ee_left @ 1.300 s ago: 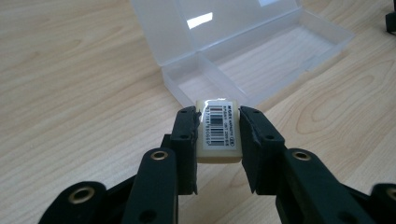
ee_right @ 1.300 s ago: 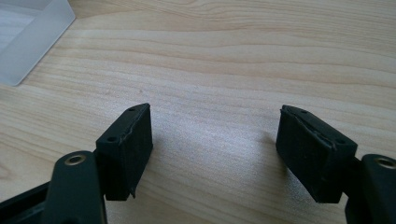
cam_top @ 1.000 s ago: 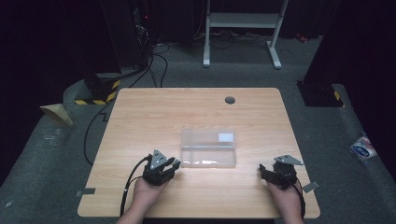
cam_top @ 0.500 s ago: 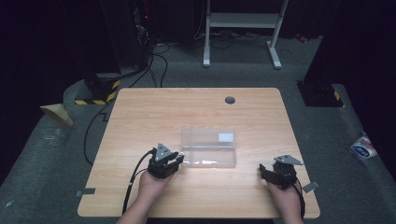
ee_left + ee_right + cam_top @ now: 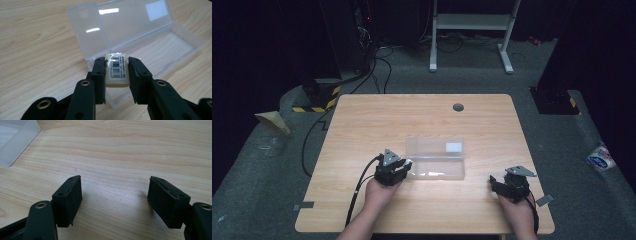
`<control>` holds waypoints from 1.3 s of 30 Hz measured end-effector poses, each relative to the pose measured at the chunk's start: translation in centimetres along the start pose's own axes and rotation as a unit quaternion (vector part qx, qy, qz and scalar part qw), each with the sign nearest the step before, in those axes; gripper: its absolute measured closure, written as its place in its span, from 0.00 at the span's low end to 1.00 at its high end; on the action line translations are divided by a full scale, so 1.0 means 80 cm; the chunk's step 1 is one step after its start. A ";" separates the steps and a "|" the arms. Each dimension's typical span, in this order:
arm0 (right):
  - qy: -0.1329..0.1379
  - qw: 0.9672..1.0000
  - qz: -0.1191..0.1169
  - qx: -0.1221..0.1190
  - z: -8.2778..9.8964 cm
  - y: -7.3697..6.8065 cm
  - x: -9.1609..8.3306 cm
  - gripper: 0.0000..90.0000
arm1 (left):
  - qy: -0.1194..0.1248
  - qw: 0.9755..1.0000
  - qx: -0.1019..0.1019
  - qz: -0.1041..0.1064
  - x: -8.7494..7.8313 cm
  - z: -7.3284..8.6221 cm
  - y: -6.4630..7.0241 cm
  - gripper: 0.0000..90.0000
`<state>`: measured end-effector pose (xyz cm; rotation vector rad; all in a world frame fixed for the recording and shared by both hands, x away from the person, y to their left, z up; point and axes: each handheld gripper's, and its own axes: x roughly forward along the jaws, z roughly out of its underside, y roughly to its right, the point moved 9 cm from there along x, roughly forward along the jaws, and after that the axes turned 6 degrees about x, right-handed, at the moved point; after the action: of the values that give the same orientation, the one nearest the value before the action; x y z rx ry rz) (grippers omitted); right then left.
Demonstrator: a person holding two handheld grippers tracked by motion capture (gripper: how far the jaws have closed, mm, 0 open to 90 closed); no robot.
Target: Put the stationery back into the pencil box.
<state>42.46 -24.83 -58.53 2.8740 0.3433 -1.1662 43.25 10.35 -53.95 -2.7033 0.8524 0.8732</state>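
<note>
Left gripper [image 5: 116, 72] advanced, clamping eraser [image 5: 117, 70]

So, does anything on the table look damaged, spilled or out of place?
Nothing stands out. The clear plastic case lies open and intact on the table. The left tool holds a barcoded eraser squarely over it; the right tool rests open and empty.

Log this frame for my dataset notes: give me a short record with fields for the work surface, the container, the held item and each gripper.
surface: wooden table
container: clear plastic case, lid open
held item: eraser with barcode label, over the case's near end
left gripper: shut on the eraser
right gripper: open, nothing between the jaws, over bare table
</note>
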 end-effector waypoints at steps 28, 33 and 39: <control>0.001 1.000 0.001 -0.001 0.000 0.000 0.000 0.31 | -0.037 0.999 0.023 -0.026 0.034 0.003 0.003 0.75; 0.002 1.000 0.001 -0.001 0.000 0.000 0.000 0.31 | -0.039 0.998 0.023 -0.031 0.035 0.006 0.004 0.75; 0.002 1.000 0.001 -0.001 0.000 0.000 0.000 0.31 | -0.044 0.998 0.021 -0.038 0.036 0.010 0.000 0.75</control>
<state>42.45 -24.84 -58.52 2.8749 0.3423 -1.1598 44.76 9.26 -56.27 -2.6222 0.7354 0.9393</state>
